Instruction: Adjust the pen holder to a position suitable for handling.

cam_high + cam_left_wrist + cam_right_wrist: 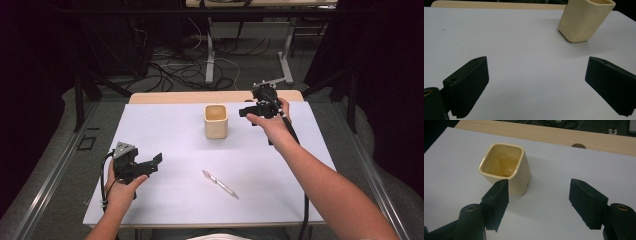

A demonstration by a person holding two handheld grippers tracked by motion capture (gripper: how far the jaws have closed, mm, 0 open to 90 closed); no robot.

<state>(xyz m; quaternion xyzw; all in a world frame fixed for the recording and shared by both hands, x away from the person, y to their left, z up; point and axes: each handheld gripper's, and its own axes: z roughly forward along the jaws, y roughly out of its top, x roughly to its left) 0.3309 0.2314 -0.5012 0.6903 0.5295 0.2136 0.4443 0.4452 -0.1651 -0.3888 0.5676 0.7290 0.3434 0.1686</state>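
- Cup (pixel 216 121), cream-coloured with squared sides, stands upright on the far middle of the white table (pixel 170 130); from the right gripper view it looks empty inside.
- Pen (pixel 220 184) lies flat on the near middle of the table, well apart from the cup and untouched by either gripper.
- Right gripper (pixel 246 113) hangs in the air just beside the cup, on its right in the high view. Its jaws stand apart with nothing between them; in the right gripper view the cup sits beyond the left-hand jaw, not inside the gap.
- Left gripper (pixel 156 161) is held low over the near left part of the table, jaws wide apart and empty, pointing across the table toward the cup.
- Judged from how things lie, the work seems to be about the cup and the pen, most likely getting the pen into the cup. None of that is done: the pen is not yet picked up and the cup holds nothing.
- What is left, as I read it: grasp the pen, carry it over, and drop it in the cup, perhaps while the other gripper steadies the cup.
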